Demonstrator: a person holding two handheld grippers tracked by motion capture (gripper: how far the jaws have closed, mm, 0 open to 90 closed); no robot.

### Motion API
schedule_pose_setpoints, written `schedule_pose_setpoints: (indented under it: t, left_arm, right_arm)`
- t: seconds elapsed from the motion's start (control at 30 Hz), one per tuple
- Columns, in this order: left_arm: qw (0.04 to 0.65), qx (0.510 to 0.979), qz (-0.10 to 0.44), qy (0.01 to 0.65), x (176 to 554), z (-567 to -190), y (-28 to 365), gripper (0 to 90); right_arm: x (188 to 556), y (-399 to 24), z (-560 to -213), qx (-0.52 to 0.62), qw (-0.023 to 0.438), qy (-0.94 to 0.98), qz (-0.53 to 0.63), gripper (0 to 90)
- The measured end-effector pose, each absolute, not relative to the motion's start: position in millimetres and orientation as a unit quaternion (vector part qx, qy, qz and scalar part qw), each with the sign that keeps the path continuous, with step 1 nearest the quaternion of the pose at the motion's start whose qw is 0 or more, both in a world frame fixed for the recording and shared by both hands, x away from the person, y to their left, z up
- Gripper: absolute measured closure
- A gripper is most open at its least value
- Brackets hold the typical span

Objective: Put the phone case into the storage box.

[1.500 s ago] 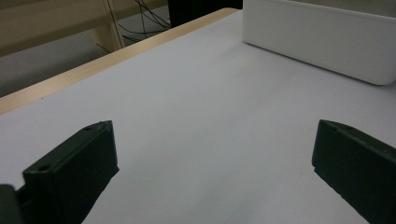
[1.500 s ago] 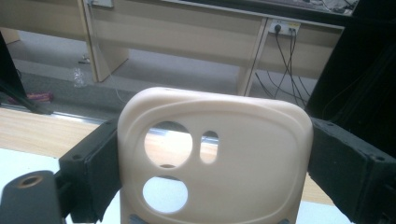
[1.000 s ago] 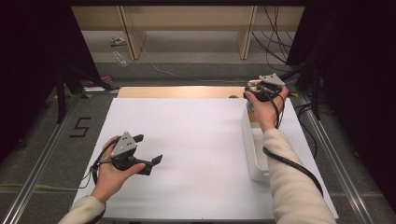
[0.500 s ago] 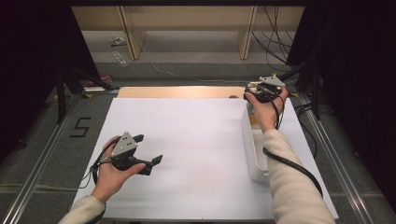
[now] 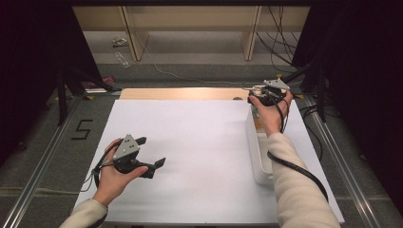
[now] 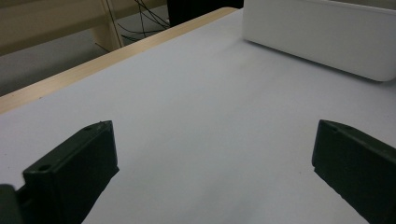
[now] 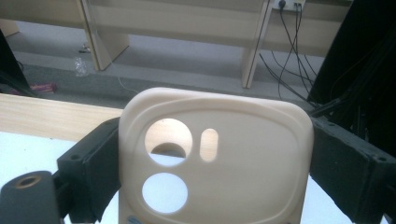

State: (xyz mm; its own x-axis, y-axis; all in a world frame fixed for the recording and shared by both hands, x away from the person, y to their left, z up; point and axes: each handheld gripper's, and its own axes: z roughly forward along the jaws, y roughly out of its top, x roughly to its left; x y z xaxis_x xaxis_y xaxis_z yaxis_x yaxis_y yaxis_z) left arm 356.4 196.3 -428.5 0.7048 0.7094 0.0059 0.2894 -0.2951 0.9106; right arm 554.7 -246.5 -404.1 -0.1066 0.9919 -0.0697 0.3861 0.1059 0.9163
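Broadly, a large white sheet-covered table top (image 5: pixel 199 142) takes up the middle of the high view, with a strip of pale bare wood (image 5: pixel 180 93) along its far edge. Toward its right side stands a long white plastic box (image 5: pixel 256 152) with rounded corners, running from the far edge toward the person; the left gripper view shows the same box (image 6: pixel 327 37) beyond open table. The right forearm in a cream sleeve (image 5: pixel 297 190) passes over the near end of that box. The left gripper (image 5: pixel 151 156), held low over the near left part of the sheet, has its jaws spread wide apart with bare white surface between them, nothing grasped, as its own view (image 6: pixel 212 158) confirms. The right gripper (image 5: pixel 254 91) is raised at the far right corner of the table, just past the end of the box. In its own view the right gripper (image 7: pixel 215 163) has its jaws clenched on the two long edges of a cream-coloured soft phone case (image 7: pixel 219 172) with round and oval camera cut-outs, seemingly silicone, held upright above the table's far edge.
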Motion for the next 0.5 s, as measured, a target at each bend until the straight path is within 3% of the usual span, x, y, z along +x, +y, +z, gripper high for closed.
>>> schedule_pose_setpoints:
  t: [0.5]
  left_arm:
    - [0.498,0.778,0.210,0.321,356.4,-428.8,195.7,0.0]
  right_arm:
    - [550.8,-248.9,-410.5,0.555,0.375,0.633,0.388,10.8]
